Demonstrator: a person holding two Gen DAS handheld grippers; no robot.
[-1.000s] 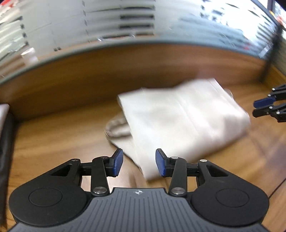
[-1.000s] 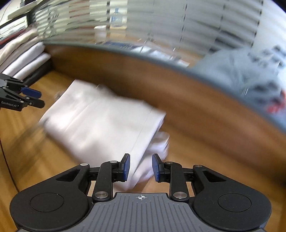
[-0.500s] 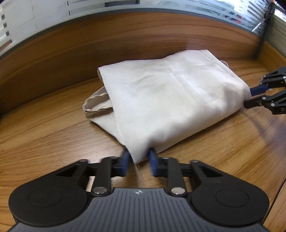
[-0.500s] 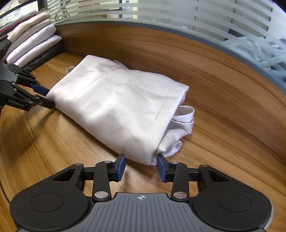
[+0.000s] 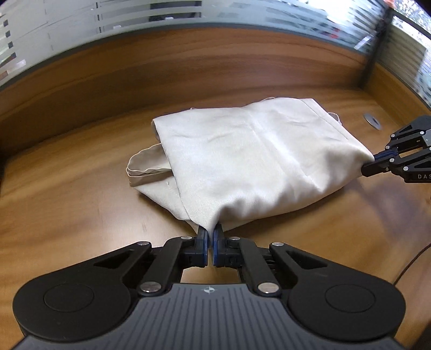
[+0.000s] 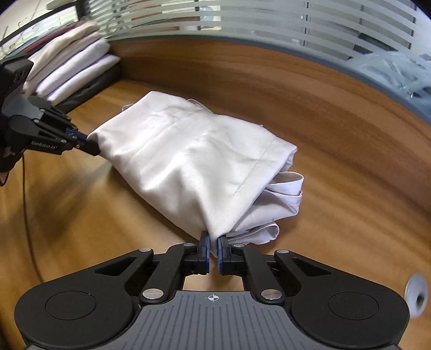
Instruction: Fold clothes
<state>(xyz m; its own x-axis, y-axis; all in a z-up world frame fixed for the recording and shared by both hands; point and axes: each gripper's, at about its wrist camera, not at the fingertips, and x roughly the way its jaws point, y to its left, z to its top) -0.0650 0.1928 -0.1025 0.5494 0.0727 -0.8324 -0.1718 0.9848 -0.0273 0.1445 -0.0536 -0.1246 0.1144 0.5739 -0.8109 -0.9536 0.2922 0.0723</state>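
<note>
Both grippers pinching the folded garment

My left gripper (image 5: 211,237) and right gripper (image 6: 212,241) each clamp a near corner of the cream garment (image 5: 253,158) lying on the worktop (image 5: 67,193), its long axis running between them.

Noted motion blur across the wooden desk (image 5: 67,204) and the striped glass partition (image 6: 242,18). Found the stack of folded clothes (image 6: 72,67) smeared and cut by the frame's left edge. Could not identify a small round pale object (image 6: 416,292) at the right margin, blurred beyond recognition.
</note>
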